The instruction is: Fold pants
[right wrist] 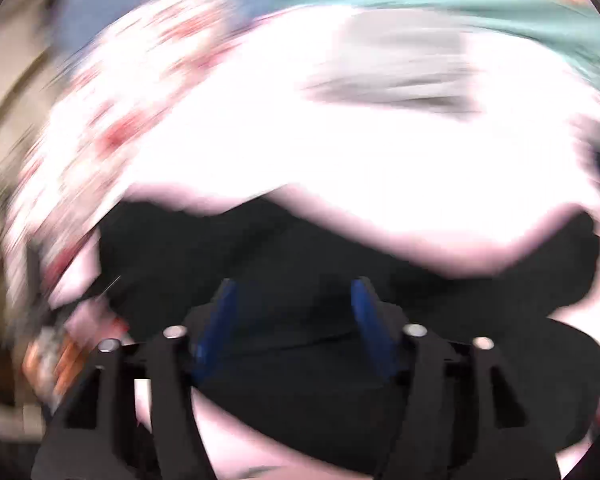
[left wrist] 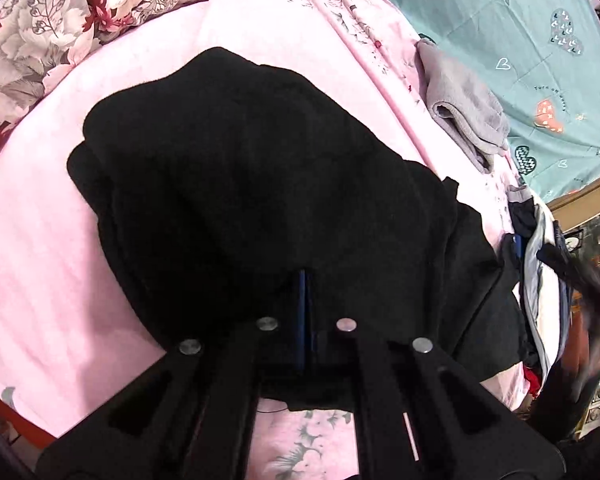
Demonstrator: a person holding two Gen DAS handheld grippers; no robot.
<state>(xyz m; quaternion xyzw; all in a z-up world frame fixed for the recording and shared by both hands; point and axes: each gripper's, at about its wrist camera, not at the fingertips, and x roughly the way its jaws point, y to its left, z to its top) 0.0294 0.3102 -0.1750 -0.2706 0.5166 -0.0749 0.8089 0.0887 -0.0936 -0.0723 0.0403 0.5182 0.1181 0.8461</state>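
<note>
Black pants lie bunched and partly folded on a pink bed sheet. My left gripper has its blue pads pressed together on the near edge of the pants. The right wrist view is badly motion-blurred. There my right gripper has its blue pads spread wide apart over the black pants, holding nothing that I can see.
A folded grey garment lies on the sheet at the right. A red-and-white floral quilt lies along the far left. A teal patterned blanket is at the far right. A pile of clothes sits at the bed's right edge.
</note>
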